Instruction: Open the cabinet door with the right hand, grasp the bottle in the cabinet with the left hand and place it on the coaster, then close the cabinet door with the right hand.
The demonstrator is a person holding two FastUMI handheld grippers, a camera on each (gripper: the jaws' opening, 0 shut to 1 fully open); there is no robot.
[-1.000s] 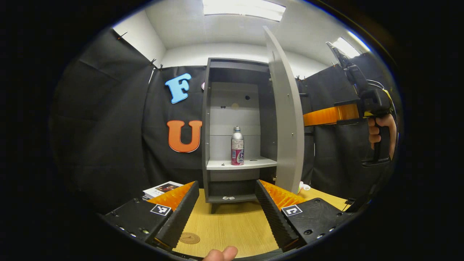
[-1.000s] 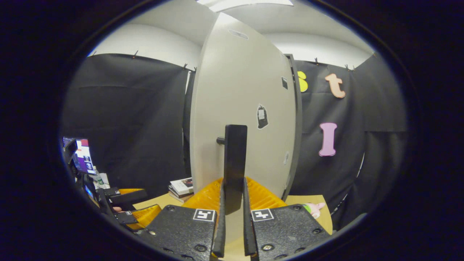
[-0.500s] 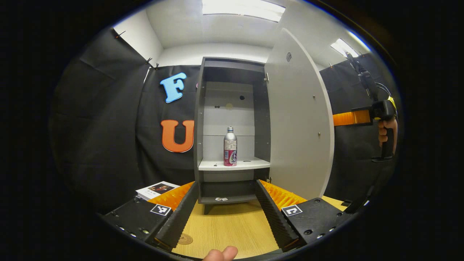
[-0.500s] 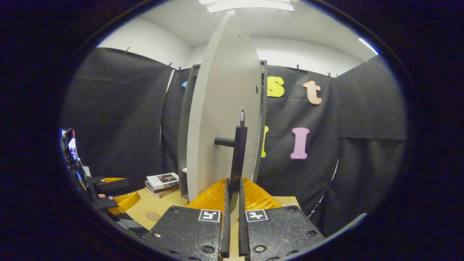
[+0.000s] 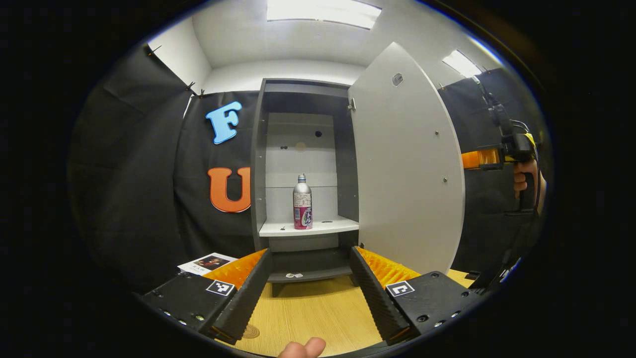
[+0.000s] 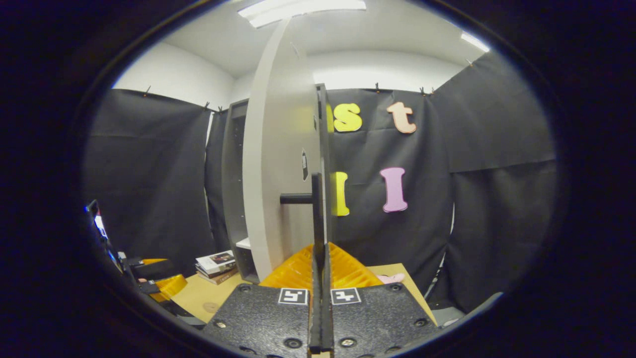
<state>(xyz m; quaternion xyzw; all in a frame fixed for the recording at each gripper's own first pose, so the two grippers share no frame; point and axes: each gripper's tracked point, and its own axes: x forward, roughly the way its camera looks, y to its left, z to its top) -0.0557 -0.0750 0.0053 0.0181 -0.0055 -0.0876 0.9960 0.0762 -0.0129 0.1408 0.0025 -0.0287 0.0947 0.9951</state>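
Note:
The grey cabinet [image 5: 258, 164] stands with its door [image 5: 407, 164] swung wide to the right. A silver bottle with a pink label [image 5: 302, 201] stands upright on the white middle shelf [image 5: 333, 226]. My left gripper [image 5: 309, 252] is open and empty, low over the wooden table and well short of the bottle. A round brown coaster [image 5: 250, 331] lies on the table by its left finger, partly hidden. In the right gripper view my right gripper [image 6: 320, 246] is shut on the black door handle [image 6: 317, 209], seen edge on against the door [image 6: 278, 174].
A stack of books [image 5: 206, 262] lies left of the cabinet on the table [image 5: 308, 313]. A hand [image 5: 522, 181] holds the right gripper [image 5: 489, 158] past the door's edge. A pink toy [image 6: 390, 278] lies on the table near the door's foot.
The door has swung further open, pulled by my right gripper on the handle. The left gripper has stayed open, and its view has drifted so the cabinet sits slightly more to the left.

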